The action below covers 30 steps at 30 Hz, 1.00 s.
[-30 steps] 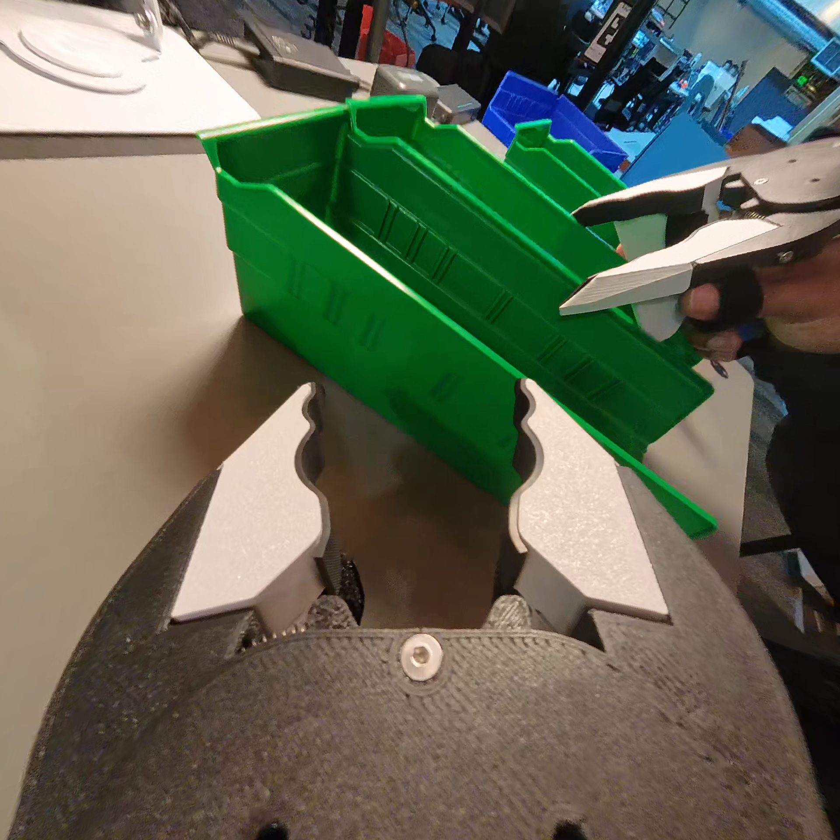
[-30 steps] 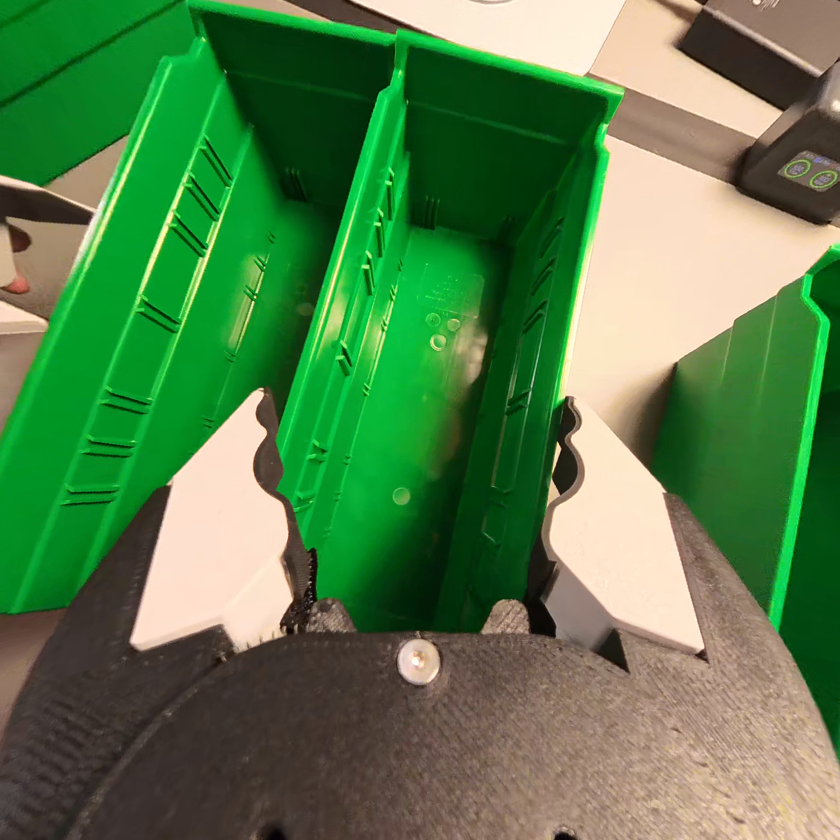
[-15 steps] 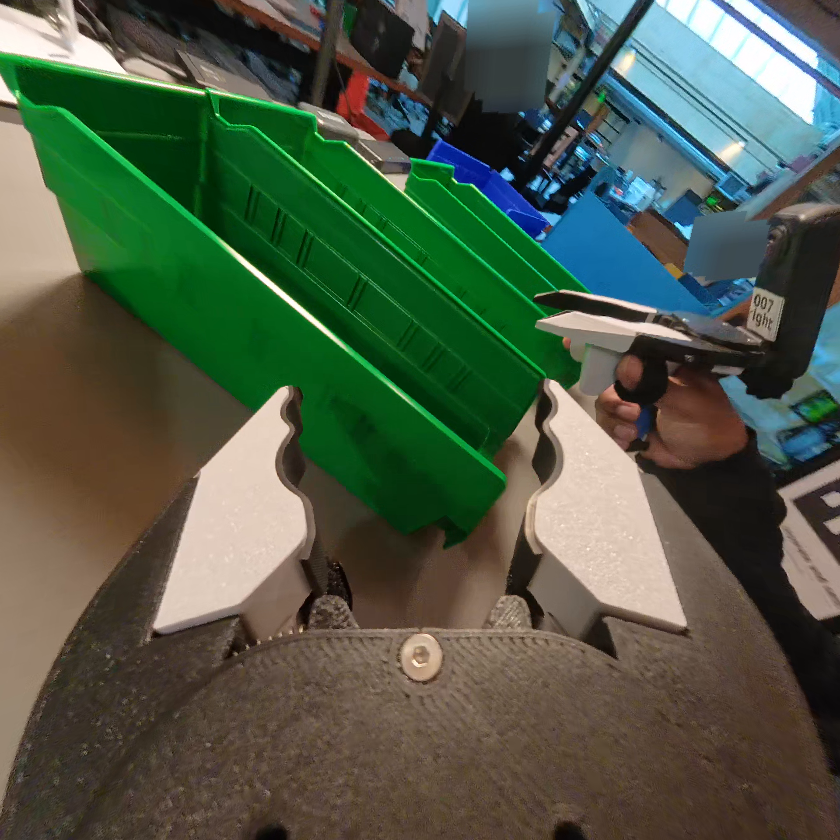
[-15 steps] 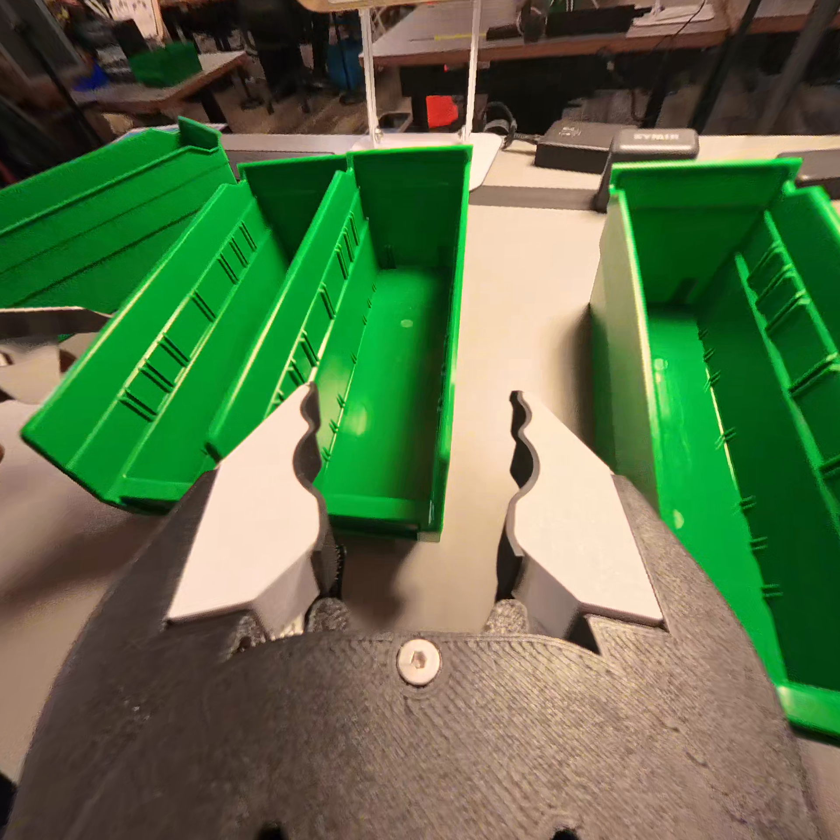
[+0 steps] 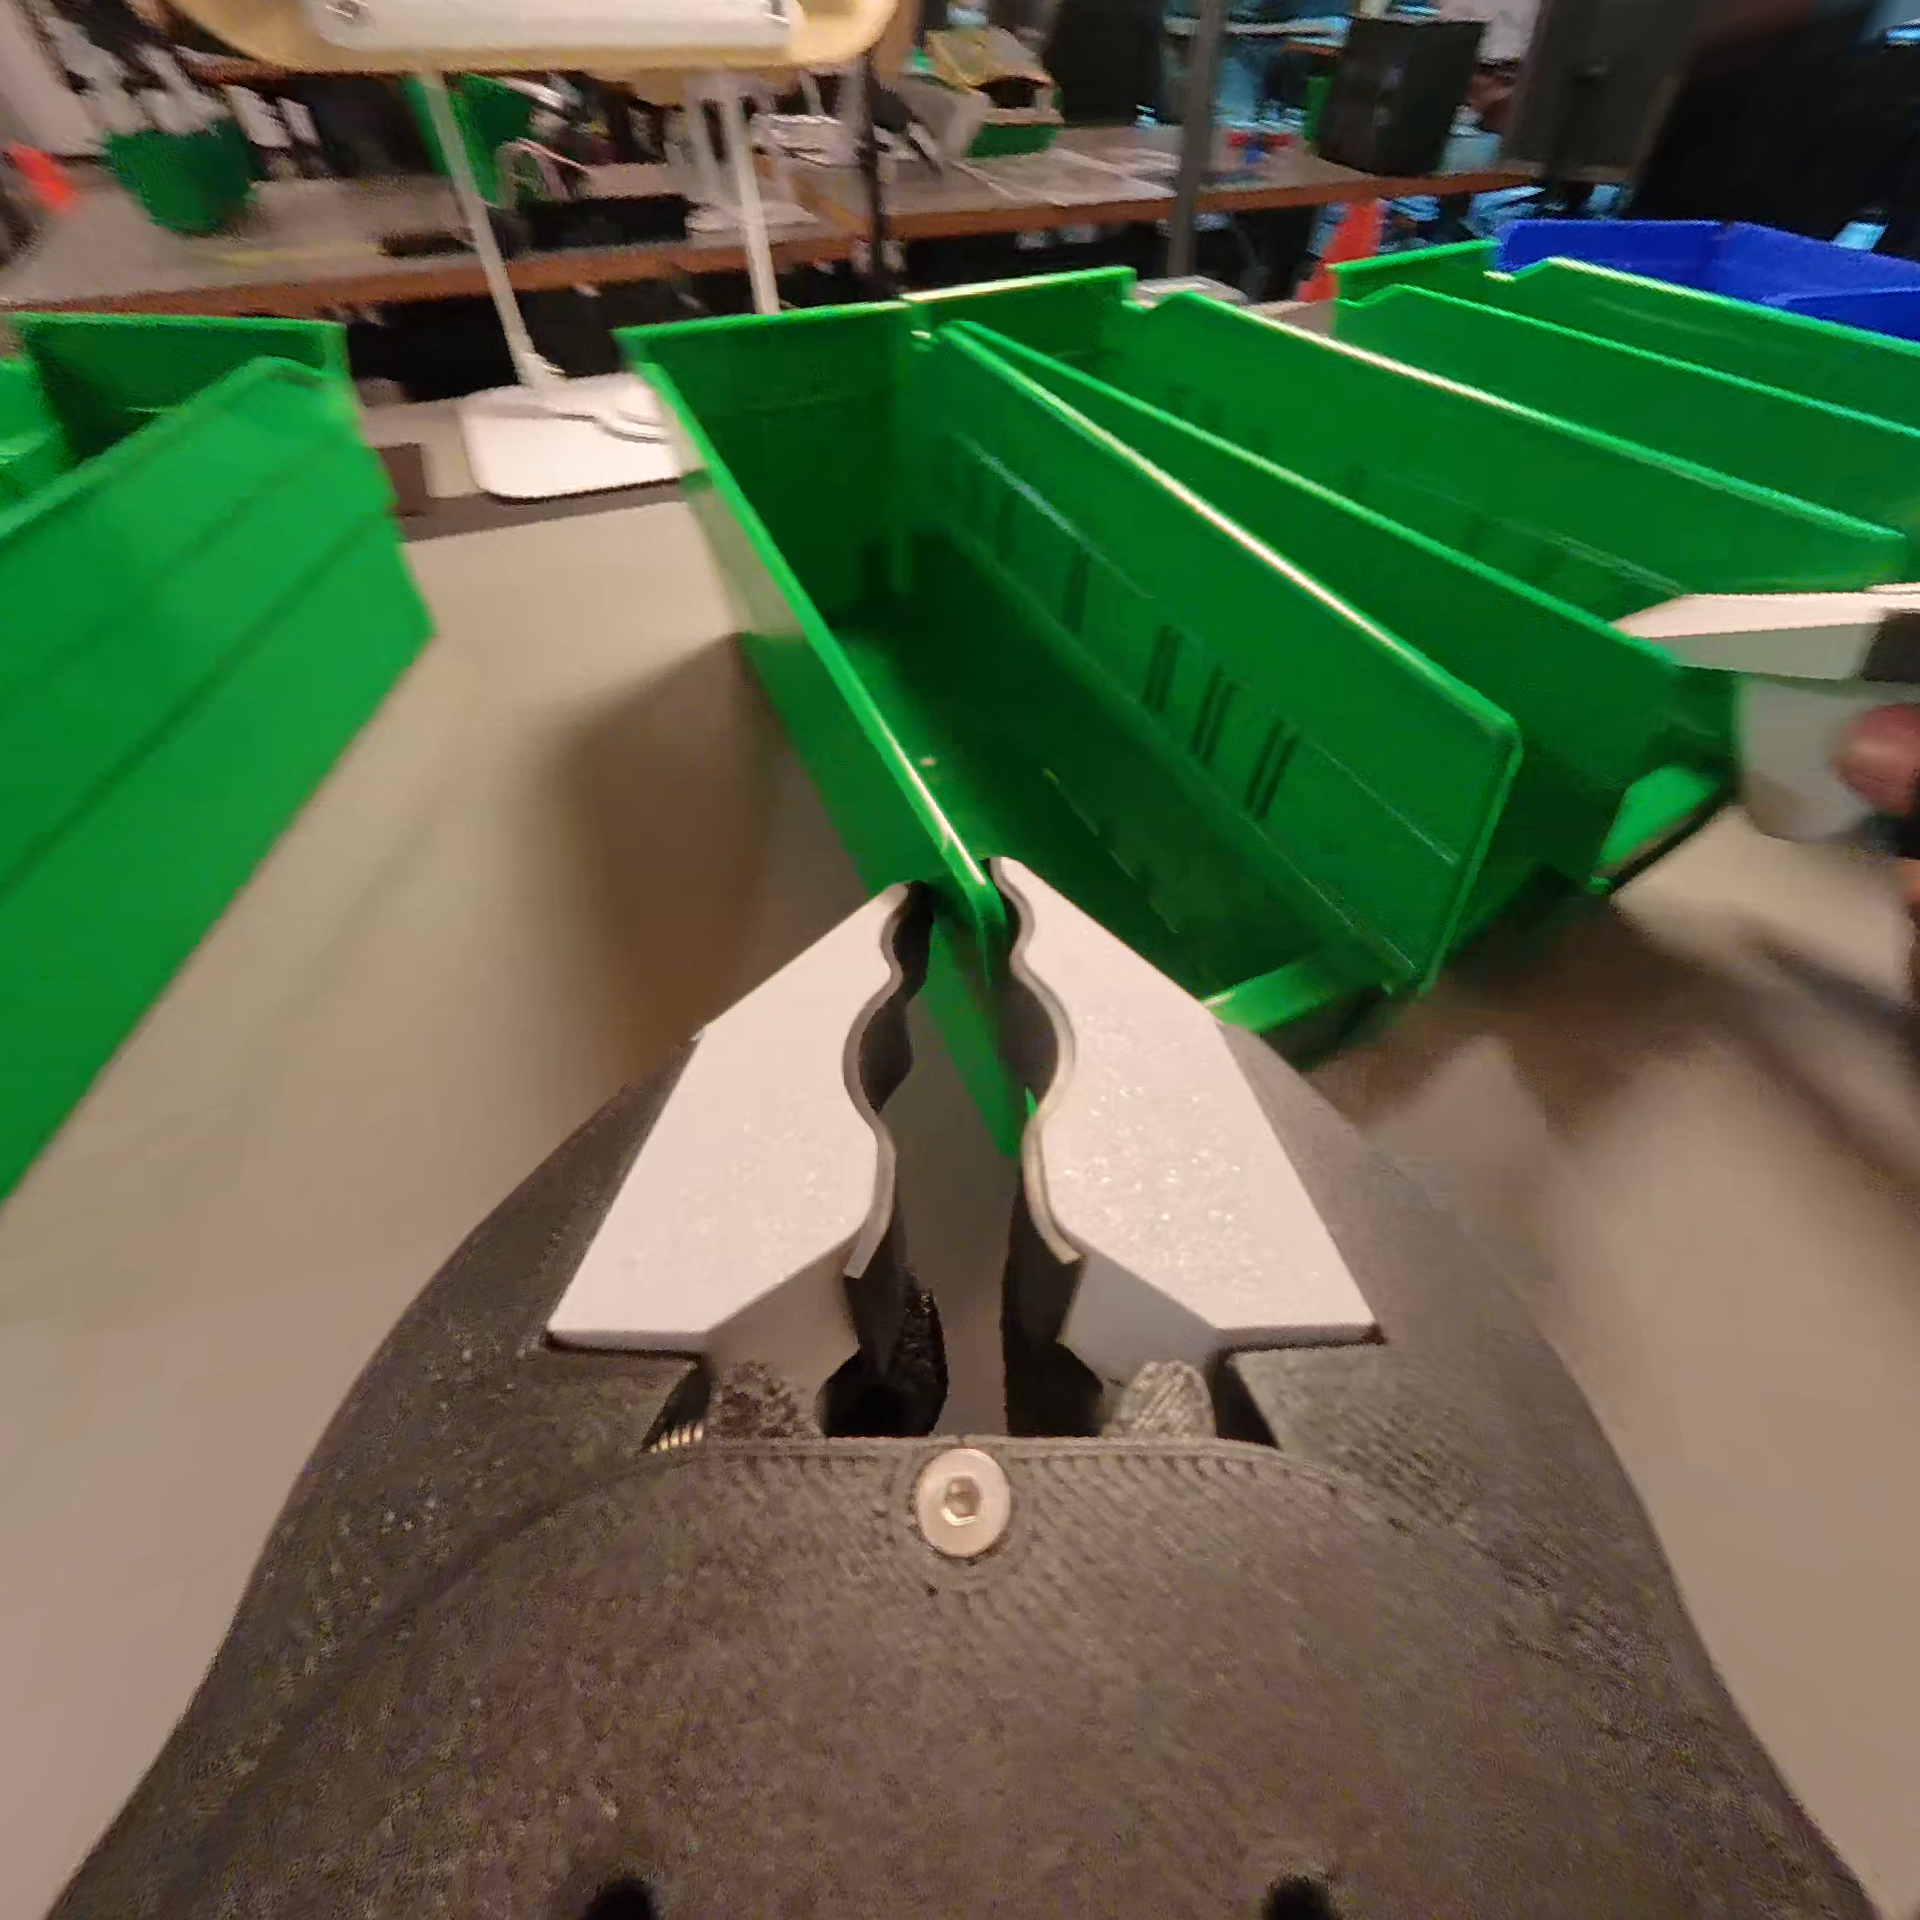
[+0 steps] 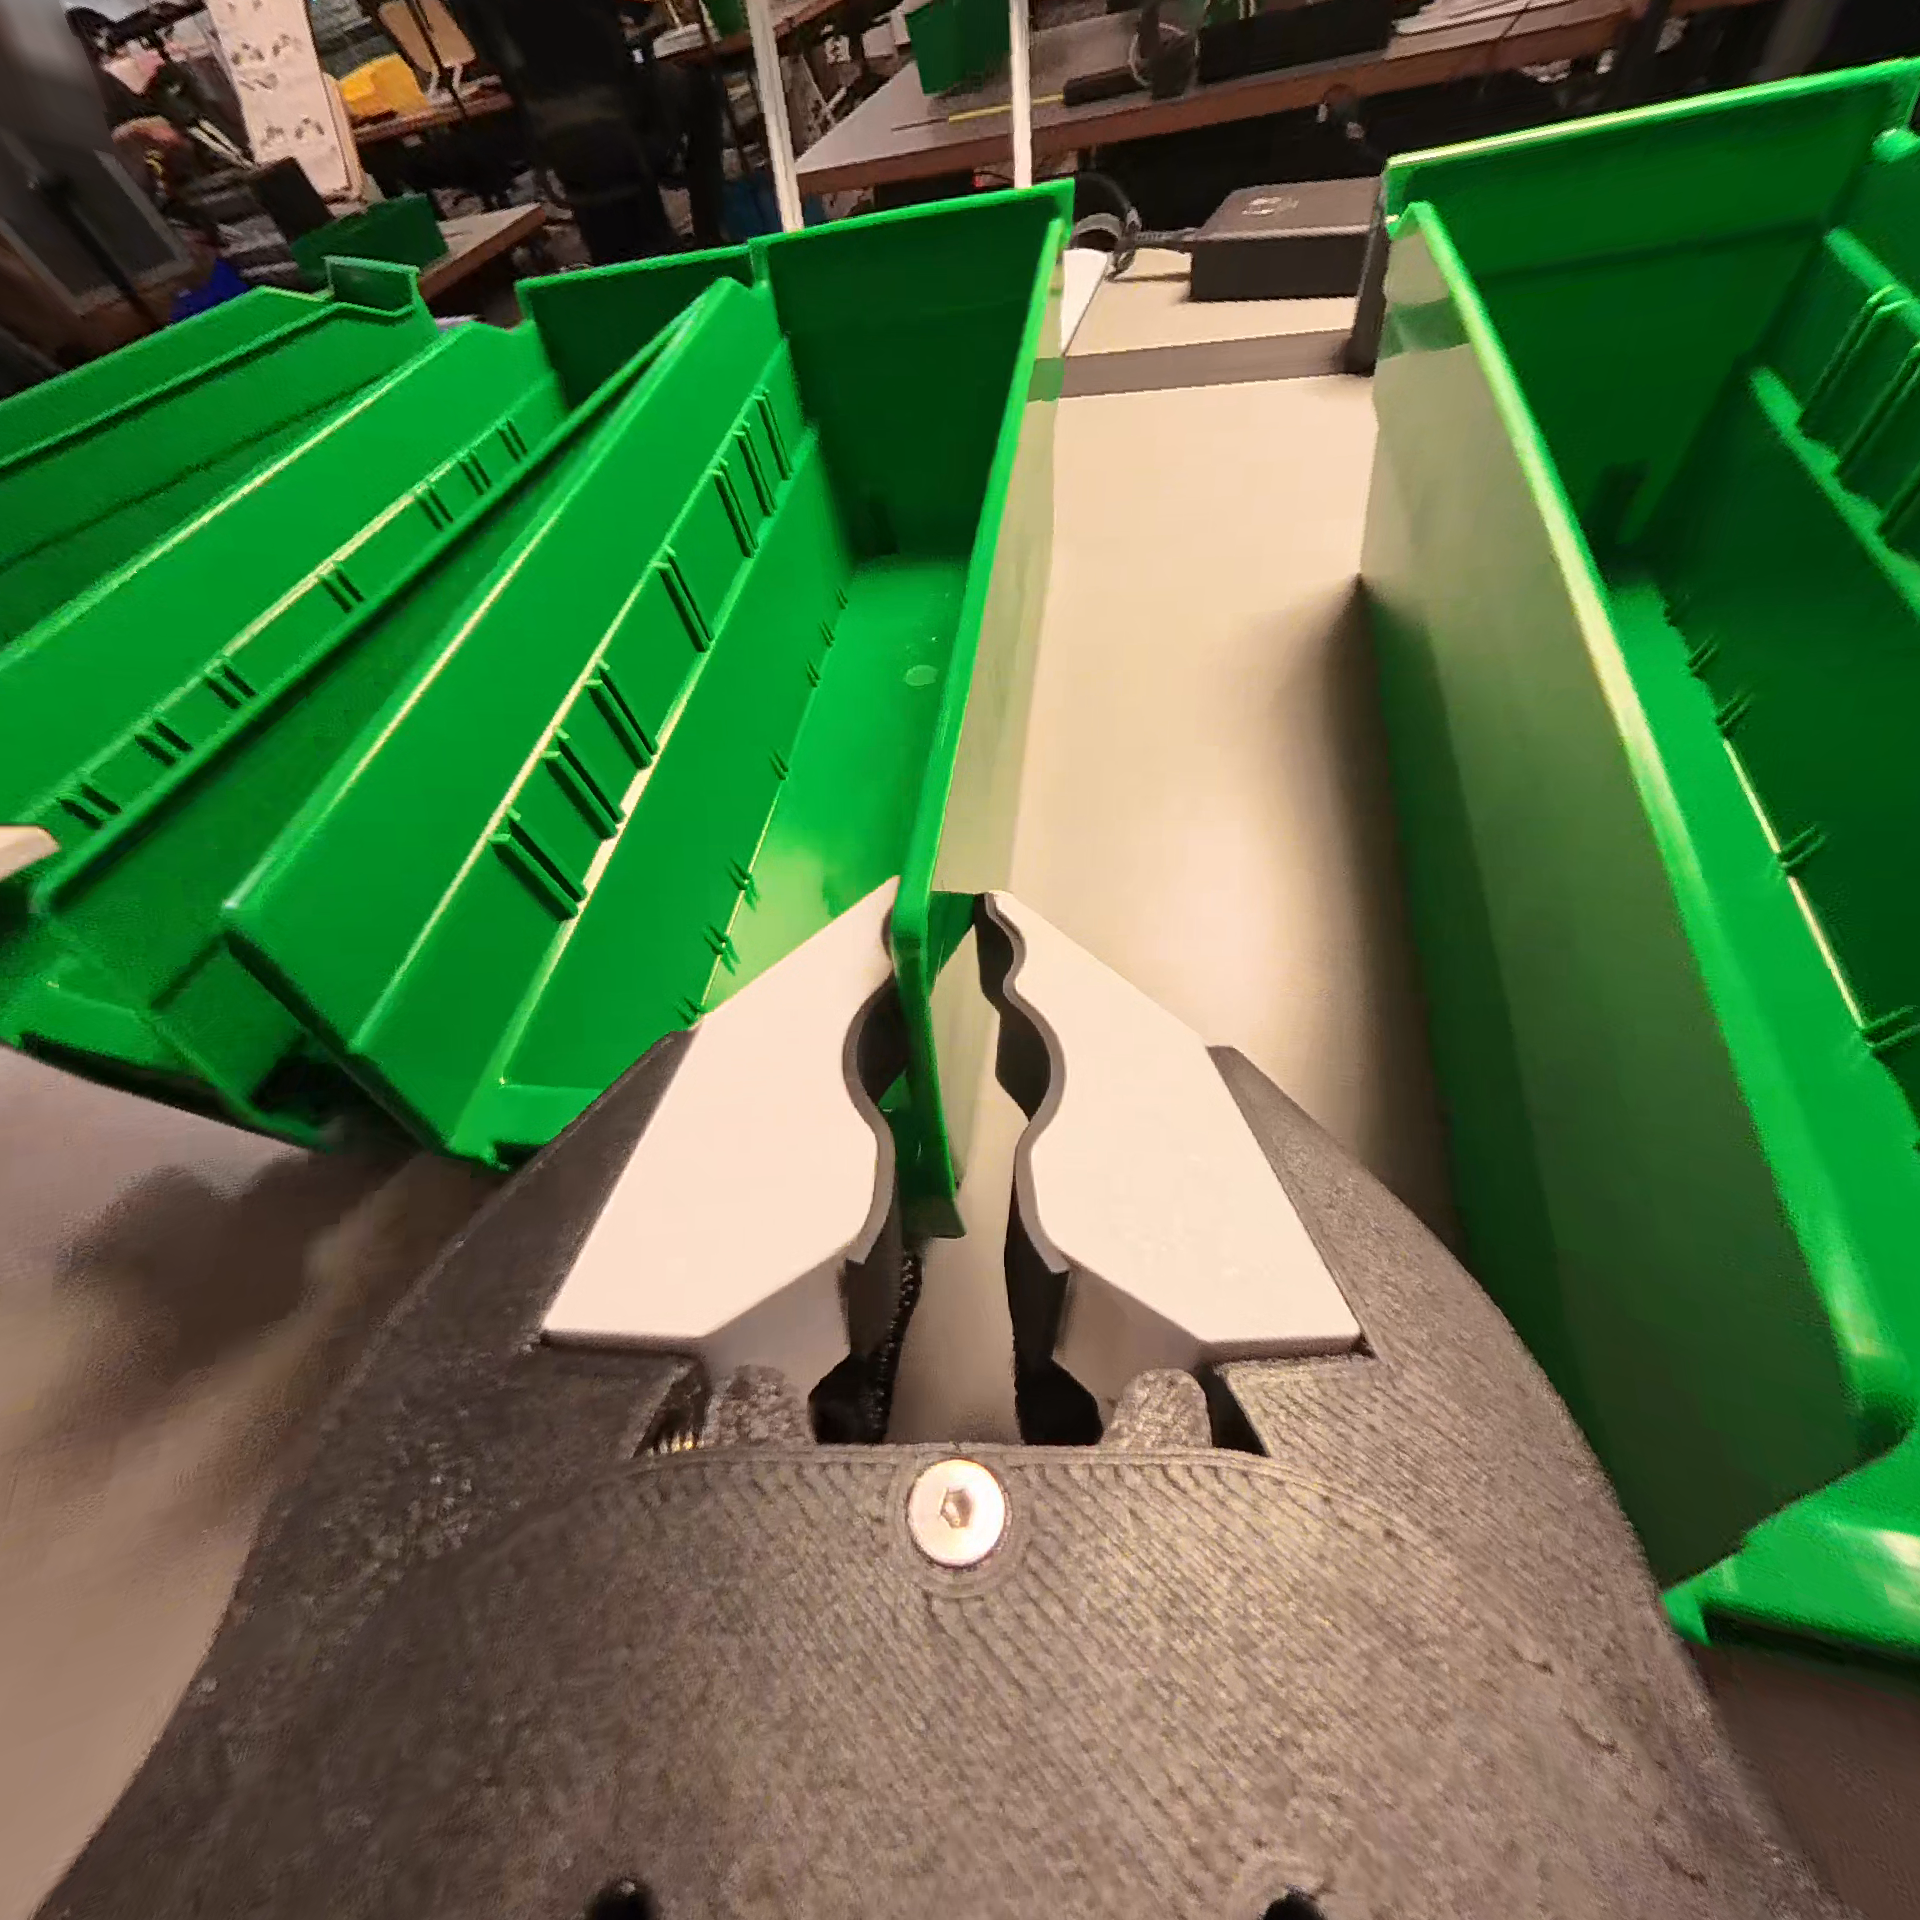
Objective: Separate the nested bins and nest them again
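Observation:
Two nested green bins (image 5: 1143,665) lie on the grey table (image 5: 468,935), splayed and tilted against each other. My left gripper (image 5: 956,894) is shut on the near end of the leftmost side wall. My right gripper (image 6: 935,899) is shut on the near end of the rightmost side wall of the same green bins (image 6: 623,748). The right gripper also shows at the far right of the left wrist view (image 5: 1766,644). A tip of the left gripper (image 6: 21,847) shows at the left edge of the right wrist view.
Another green bin (image 5: 187,675) stands to the left and a nested pair (image 6: 1662,727) to the right. A further green bin (image 5: 1662,364) and a blue bin (image 5: 1714,260) lie behind. A black box (image 6: 1278,249) and a white lamp base (image 5: 561,457) sit at the back.
Both grippers were open and off the bins. They swung round to the bins' near end and closed, the left on the leftmost wall, the right on the rightmost wall.

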Motion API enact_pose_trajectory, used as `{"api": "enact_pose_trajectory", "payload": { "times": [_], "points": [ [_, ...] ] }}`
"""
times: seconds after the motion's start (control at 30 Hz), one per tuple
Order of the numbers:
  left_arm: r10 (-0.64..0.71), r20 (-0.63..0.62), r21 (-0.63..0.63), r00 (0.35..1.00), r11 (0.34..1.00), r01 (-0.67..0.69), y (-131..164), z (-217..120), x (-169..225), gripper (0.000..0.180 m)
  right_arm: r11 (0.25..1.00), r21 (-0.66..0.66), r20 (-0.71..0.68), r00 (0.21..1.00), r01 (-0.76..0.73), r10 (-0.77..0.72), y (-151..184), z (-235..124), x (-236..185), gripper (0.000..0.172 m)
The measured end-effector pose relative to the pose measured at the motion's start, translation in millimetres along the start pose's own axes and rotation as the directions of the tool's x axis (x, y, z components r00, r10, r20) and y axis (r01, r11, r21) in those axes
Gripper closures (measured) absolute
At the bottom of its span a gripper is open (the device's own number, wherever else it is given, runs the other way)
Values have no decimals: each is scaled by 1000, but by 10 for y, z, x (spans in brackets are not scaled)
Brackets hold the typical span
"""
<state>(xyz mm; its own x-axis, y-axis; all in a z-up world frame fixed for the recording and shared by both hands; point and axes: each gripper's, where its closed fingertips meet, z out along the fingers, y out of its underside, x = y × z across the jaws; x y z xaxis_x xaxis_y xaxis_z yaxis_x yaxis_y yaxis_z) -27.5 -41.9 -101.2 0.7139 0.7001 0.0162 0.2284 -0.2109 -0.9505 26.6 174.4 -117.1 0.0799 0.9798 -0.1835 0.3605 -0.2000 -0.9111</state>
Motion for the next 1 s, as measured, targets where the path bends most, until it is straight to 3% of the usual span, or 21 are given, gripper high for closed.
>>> {"api": "enact_pose_trajectory", "payload": {
  "times": [0.13, 0.27, 0.53, 0.77, 0.83, 0.93, 1.0],
  "points": [
    [-24, 123, 48, 992, 999, 19, 30, -138, -438, 180, 1000, 3, -5, 1000, 9, -9, 8, -29, -12, 166],
    [-64, 139, 69, 988, 996, 55, 67, -294, -670, 180, 1000, 3, 5, 1000, -4, 4, 18, -50, -22, 166],
    [-72, 205, 90, 976, 994, 55, 96, -473, -872, 180, 1000, 11, -49, 999, -18, 18, 10, -64, 48, 166],
    [-82, 195, 106, 977, 992, 62, 51, -389, -911, 180, 1000, 6, -27, 999, -19, 19, 11, -40, 22, 165],
    [-91, 149, 135, 985, 988, 71, 13, -414, -871, 177, 1000, 6, 27, 999, -22, 22, 12, -44, -41, 156],
    [-77, 106, 208, 991, 977, 53, -52, -599, -882, 147, 994, 68, 89, 993, -84, 78, -57, -141, -51, 117],
    [-53, 116, 249, 992, 968, 23, -72, -767, -978, 139, 976, 141, 162, 977, -164, 140, -129, -285, -60, 108]
  ]
}}
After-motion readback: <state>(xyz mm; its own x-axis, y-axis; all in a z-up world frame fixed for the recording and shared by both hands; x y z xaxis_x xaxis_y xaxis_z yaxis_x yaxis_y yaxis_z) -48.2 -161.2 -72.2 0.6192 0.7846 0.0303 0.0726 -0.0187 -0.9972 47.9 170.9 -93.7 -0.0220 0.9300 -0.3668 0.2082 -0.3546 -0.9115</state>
